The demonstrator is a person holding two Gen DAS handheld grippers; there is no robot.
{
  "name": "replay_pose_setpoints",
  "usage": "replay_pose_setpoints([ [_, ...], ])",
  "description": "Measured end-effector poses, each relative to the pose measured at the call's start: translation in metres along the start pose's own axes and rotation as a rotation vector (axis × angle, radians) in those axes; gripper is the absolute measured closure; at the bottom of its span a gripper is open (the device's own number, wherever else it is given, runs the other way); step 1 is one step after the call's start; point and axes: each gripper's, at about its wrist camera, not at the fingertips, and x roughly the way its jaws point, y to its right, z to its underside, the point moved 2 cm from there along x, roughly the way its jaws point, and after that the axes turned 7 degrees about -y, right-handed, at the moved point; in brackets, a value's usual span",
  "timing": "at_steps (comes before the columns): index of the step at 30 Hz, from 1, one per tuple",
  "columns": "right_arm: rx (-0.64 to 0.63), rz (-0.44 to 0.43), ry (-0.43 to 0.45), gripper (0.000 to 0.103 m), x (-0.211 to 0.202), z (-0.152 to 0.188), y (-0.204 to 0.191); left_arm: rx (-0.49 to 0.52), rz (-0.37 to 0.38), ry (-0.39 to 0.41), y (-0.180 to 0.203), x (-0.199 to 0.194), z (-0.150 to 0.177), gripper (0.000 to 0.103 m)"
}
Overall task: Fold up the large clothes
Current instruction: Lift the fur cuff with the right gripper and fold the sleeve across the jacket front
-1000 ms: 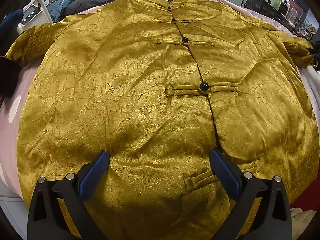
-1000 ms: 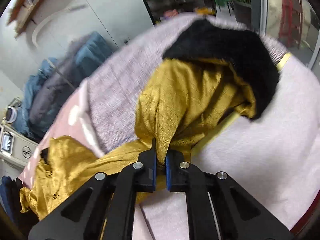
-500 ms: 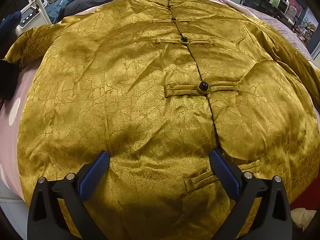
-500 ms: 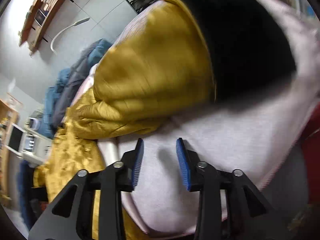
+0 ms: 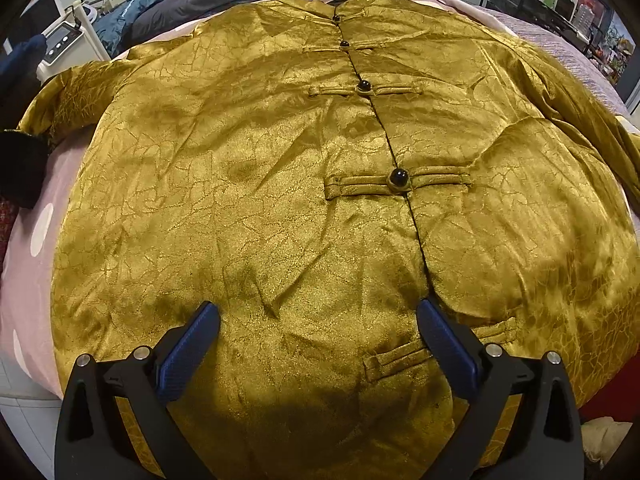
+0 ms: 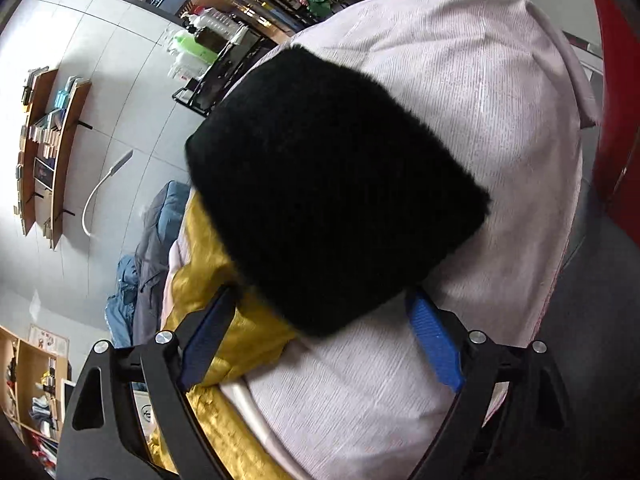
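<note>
Left wrist view: the left claw (image 5: 318,334) gapes wide, empty, over the gold jacket (image 5: 280,200) spread flat on the pink bed (image 5: 28,264). Right wrist view: the right claw (image 6: 322,330), jaws just opened wide, grips nothing; the black fur cuff (image 6: 332,196) lies at 12 o'clock.

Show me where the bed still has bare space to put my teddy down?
The shiny gold brocade jacket covers nearly the whole pink bedspread. A bare strip shows left of the jacket, below its black furry cuff. On the other side, open pale ribbed cover lies beyond the other black furry cuff, out to the bed's edge.
</note>
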Motion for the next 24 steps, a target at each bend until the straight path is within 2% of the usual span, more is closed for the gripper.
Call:
replay_pose_setpoints([
  [3,-0.050,0.047,0.045,0.041,0.001,-0.008,-0.006,0.018,-0.017,0.006,0.005,-0.006,-0.002,0.006],
  [5,-0.084,0.087,0.053,0.066,-0.004,-0.014,-0.009,0.041,-0.030,0.017,0.011,-0.011,-0.002,0.006],
  [6,-0.105,0.102,0.060,0.072,-0.009,-0.019,-0.012,0.045,-0.024,0.024,0.012,-0.014,-0.002,0.006],
  [8,-0.139,0.088,0.078,0.082,-0.040,-0.045,0.000,0.035,0.040,0.036,0.014,-0.020,-0.003,0.006],
  [11,-0.210,0.046,0.132,0.088,-0.062,-0.068,-0.030,-0.006,0.076,0.047,0.011,-0.023,-0.005,0.006],
  [15,-0.314,-0.031,0.234,0.090,-0.098,-0.098,-0.080,-0.027,0.071,0.040,0.005,-0.020,-0.006,0.006],
  [17,-0.405,-0.041,0.285,0.090,-0.108,-0.102,-0.107,-0.038,0.082,0.038,0.000,-0.018,-0.004,0.006],
  [19,-0.480,-0.015,0.303,0.090,-0.102,-0.107,-0.129,-0.047,0.083,0.036,-0.003,-0.017,-0.001,0.006],
  [21,-0.473,0.026,0.263,0.090,-0.083,-0.108,-0.133,-0.053,0.086,0.032,-0.008,-0.016,0.003,0.006],
  [24,-0.410,0.107,0.158,0.090,-0.049,-0.102,-0.113,-0.062,0.093,0.024,-0.011,-0.014,0.007,0.006],
])
